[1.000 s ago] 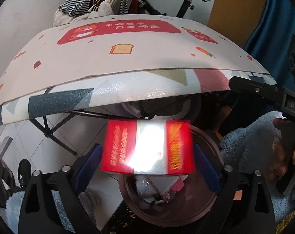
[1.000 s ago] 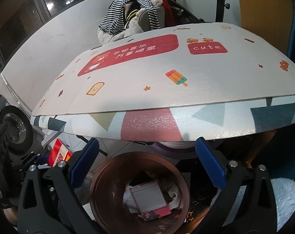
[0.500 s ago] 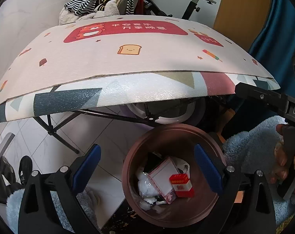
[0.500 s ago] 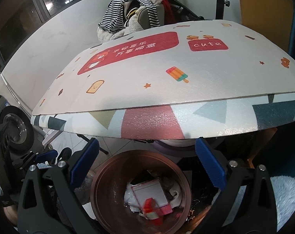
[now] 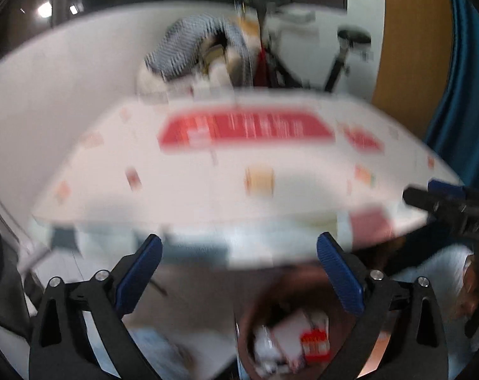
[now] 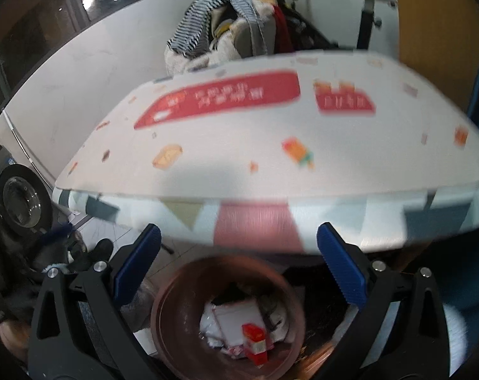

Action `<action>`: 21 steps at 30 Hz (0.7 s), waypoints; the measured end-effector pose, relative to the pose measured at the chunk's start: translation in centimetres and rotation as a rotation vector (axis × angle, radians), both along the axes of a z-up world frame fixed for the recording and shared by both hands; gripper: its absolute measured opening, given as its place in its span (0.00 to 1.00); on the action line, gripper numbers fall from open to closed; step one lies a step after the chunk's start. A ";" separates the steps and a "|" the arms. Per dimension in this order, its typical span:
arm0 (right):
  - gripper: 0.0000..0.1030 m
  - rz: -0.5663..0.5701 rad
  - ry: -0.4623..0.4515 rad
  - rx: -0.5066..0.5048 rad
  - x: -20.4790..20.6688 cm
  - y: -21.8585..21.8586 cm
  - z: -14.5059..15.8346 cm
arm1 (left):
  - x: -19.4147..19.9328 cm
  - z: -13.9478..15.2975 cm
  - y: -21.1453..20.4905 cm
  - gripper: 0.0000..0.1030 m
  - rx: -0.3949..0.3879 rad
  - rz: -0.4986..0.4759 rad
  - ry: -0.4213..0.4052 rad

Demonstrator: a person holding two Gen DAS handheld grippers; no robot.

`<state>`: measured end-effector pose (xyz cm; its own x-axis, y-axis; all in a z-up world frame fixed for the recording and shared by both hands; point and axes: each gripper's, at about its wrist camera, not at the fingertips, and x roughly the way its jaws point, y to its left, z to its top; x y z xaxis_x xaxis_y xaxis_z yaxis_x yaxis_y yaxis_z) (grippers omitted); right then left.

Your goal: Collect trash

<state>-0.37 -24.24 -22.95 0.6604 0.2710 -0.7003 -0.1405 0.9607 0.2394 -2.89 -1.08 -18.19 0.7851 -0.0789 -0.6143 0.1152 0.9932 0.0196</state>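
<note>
A brown round bin (image 6: 176,310) stands on the floor under the table's front edge; it also shows in the left wrist view (image 5: 245,326). Inside lie a red box (image 6: 255,342) (image 5: 314,345), a white packet (image 6: 236,319) and crumpled white trash. My left gripper (image 5: 239,272) is open and empty, above and left of the bin. My right gripper (image 6: 239,266) is open and empty, just above the bin's far rim. Both views are blurred.
A table with a white cartoon-print mat (image 6: 271,145) fills the middle of both views. Clothes (image 6: 214,28) are piled behind it beside an exercise bike (image 6: 372,3). The right gripper's body (image 5: 454,209) shows at the right in the left wrist view. A washing machine (image 6: 18,202) stands at the left.
The left gripper let go of the red box, which now lies in the bin. Both grippers have since risen and tilted up, so the tabletop fills more of each view.
</note>
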 end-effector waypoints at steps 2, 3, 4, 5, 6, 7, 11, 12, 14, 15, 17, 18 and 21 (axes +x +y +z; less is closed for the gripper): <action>0.94 -0.003 -0.046 -0.041 0.5 0.2 2.9 | 0.0 3.2 0.2 0.94 0.013 0.030 -0.075; 0.94 -0.004 -0.071 -0.054 0.6 0.2 4.3 | 0.0 5.2 0.2 0.94 0.027 0.045 -0.116; 0.94 -0.002 -0.109 -0.071 0.8 0.4 6.4 | -0.1 6.7 0.2 0.94 0.038 0.052 -0.144; 0.94 -0.001 -0.136 -0.081 0.9 0.6 7.8 | -0.3 8.5 0.2 0.94 0.041 0.048 -0.183; 0.94 0.000 -0.169 -0.094 0.9 0.7 9.5 | -0.4 9.7 0.1 0.94 0.038 0.044 -0.206; 0.94 -0.002 -0.187 -0.107 0.9 0.8 10.6 | -0.7 11.0 0.1 0.94 0.036 0.042 -0.230; 0.94 -0.016 -0.272 -0.162 0.6 1.4 15.6 | -1.3 14.4 0.4 0.94 0.035 0.061 -0.282; 0.94 -0.019 -0.289 -0.169 0.4 1.5 16.6 | -1.6 15.2 0.5 0.94 0.025 0.058 -0.287; 0.94 -0.027 -0.318 -0.171 0.0 1.4 18.3 | -2.0 16.3 0.5 0.94 0.011 0.059 -0.282; 0.94 -0.031 -0.328 -0.169 -0.3 1.3 19.0 | -2.2 16.7 0.5 0.94 0.014 0.061 -0.278; 0.94 -0.041 -0.343 -0.166 -0.8 1.2 20.0 | -2.5 17.4 0.2 0.94 0.028 0.056 -0.275; 0.94 -0.045 -0.351 -0.164 -1.1 1.1 20.6 | -2.9 17.6 0.0 0.94 0.035 0.048 -0.277; 0.94 -0.050 -0.359 -0.165 -1.7 1.1 21.4 | -3.4 18.2 -0.4 0.94 0.060 0.048 -0.285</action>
<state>-2.04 -23.18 -1.50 0.8806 0.1356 -0.4541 -0.1394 0.9899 0.0253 -6.33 -1.47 -0.01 0.9285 -0.0079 -0.3712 0.0497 0.9934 0.1033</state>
